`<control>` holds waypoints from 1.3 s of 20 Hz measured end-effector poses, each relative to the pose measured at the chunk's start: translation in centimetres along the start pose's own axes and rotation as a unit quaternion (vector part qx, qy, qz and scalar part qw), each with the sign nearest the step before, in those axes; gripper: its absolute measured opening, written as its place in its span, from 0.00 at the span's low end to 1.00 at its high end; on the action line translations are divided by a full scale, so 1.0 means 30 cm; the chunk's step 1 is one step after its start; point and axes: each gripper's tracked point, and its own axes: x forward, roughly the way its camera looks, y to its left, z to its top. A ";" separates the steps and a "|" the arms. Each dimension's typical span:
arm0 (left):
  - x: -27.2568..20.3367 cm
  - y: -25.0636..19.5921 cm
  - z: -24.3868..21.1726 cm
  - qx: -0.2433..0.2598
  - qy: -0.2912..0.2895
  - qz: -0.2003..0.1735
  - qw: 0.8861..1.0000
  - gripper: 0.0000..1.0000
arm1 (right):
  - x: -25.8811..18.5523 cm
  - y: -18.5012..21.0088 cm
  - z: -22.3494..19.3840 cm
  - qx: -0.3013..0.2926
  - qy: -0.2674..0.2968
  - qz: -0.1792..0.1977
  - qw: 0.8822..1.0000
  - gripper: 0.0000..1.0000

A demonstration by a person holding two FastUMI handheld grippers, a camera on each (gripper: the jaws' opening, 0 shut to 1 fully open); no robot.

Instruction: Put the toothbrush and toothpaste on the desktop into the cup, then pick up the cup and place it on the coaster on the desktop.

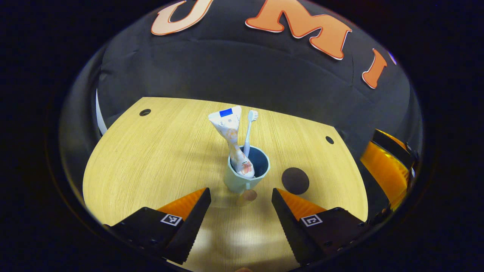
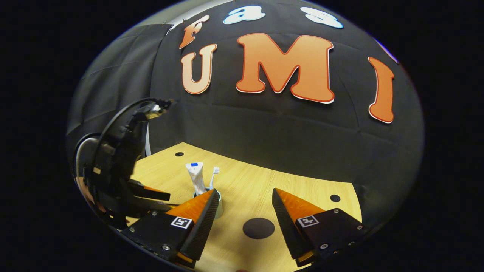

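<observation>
The wooden desktop [image 1: 151, 166] spread out beneath me, pale and bare of grip on either side. My left gripper [image 1: 241, 196] hung with its jaws spread wide and nothing between them; the cup [image 1: 247, 170] stood just ahead of the gap, centred between my two fingertips but apart from both. My right gripper [image 2: 245, 198] was likewise wide open and held nothing. In the right gripper view the cup [image 2: 218, 207] sat behind my own left-hand finger, partly hidden by it, and my left gripper [image 2: 151, 196] showed off to that side, close to the cup.

The coaster [image 1: 295, 180], a dark round disc, lay flat on the wood just beside the cup, apart from it; in the right gripper view it [image 2: 258, 228] lay between my fingers, nearer me.

The toothpaste [image 1: 231, 139] stood in the cup, leaning, crimped end up. The toothbrush [image 1: 249, 132] stood beside it, bristles up.
</observation>
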 end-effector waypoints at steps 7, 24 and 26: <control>0.091 0.029 -0.024 -0.027 0.083 0.021 0.996 0.97 | -0.127 -0.106 -0.059 0.029 0.017 -0.028 0.999 0.88; 0.232 0.011 -0.045 0.007 0.239 0.068 0.969 0.80 | -0.286 -0.264 -0.311 0.160 0.051 -0.109 0.980 0.88; 0.244 0.027 -0.066 0.017 0.255 0.078 0.964 0.71 | -0.295 -0.272 -0.311 0.166 0.052 -0.116 0.978 0.88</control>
